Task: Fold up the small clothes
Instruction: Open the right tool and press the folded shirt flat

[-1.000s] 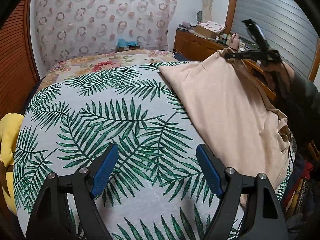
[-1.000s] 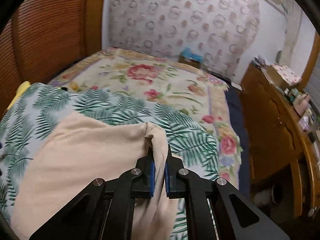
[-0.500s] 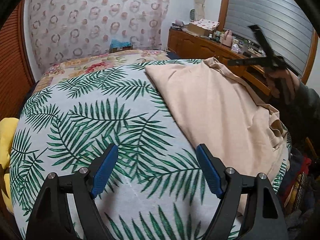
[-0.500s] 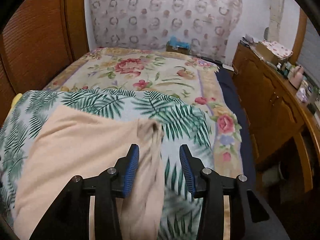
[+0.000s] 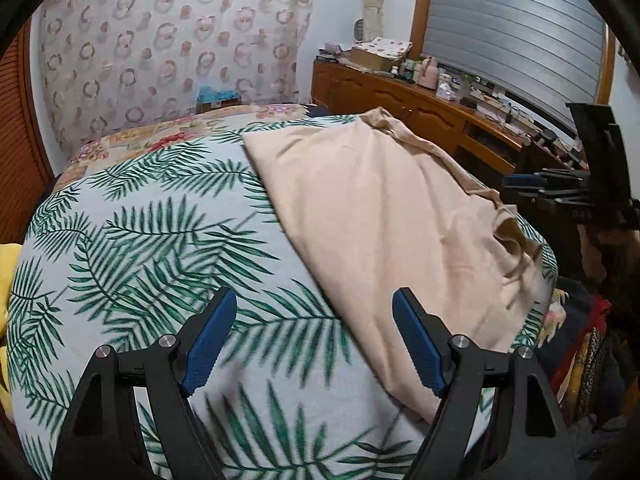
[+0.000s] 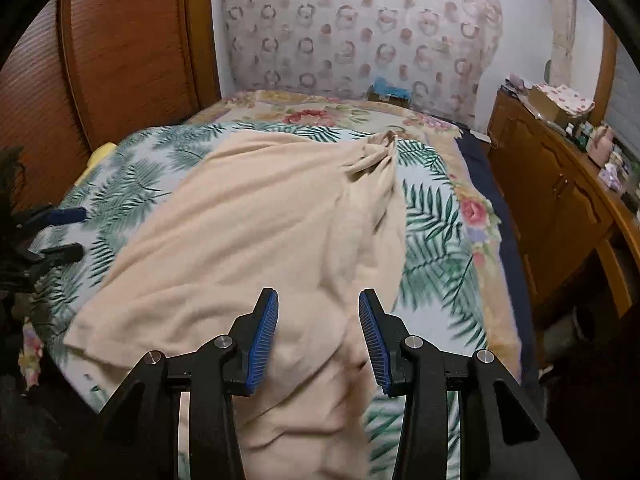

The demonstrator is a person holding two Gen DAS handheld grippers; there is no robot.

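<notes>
left gripper (image 5: 312,336): jaws wide apart, nothing between the blue pads; it hangs over the leaf sheet, just beside the near left edge of the cloth.
right gripper (image 6: 318,334): jaws parted and empty, poised above the near end of the cloth with no pad pressing on it; in the left wrist view it shows side-on past the cloth's right edge (image 5: 524,182), off the bed.
hand (image 5: 604,248): a person's hand, dark and hard to make out, under the right gripper at the picture's right rim.
cloth (image 6: 256,232): a beige garment spread flat on the leaf sheet, on the side of the bed nearer the cabinet; its far corner is bunched into a twist (image 6: 382,146), and a rumpled opening sits along the cabinet-side edge (image 5: 510,236).
leaf sheet (image 5: 152,248): white with green fern fronds, lying under the cloth and covering the near part of the bed.
floral cover (image 6: 320,114): beyond the cloth, at the far end of the bed, running down the cabinet side too.
yellow thing (image 5: 6,276): at the sheet's edge on the far side from the cloth; what it is i cannot tell.
cabinet (image 6: 560,200): wooden, well apart from the cloth across a gap, its top crowded with small items.
curtain (image 5: 172,48): ring-patterned, behind the bed's far end.
</notes>
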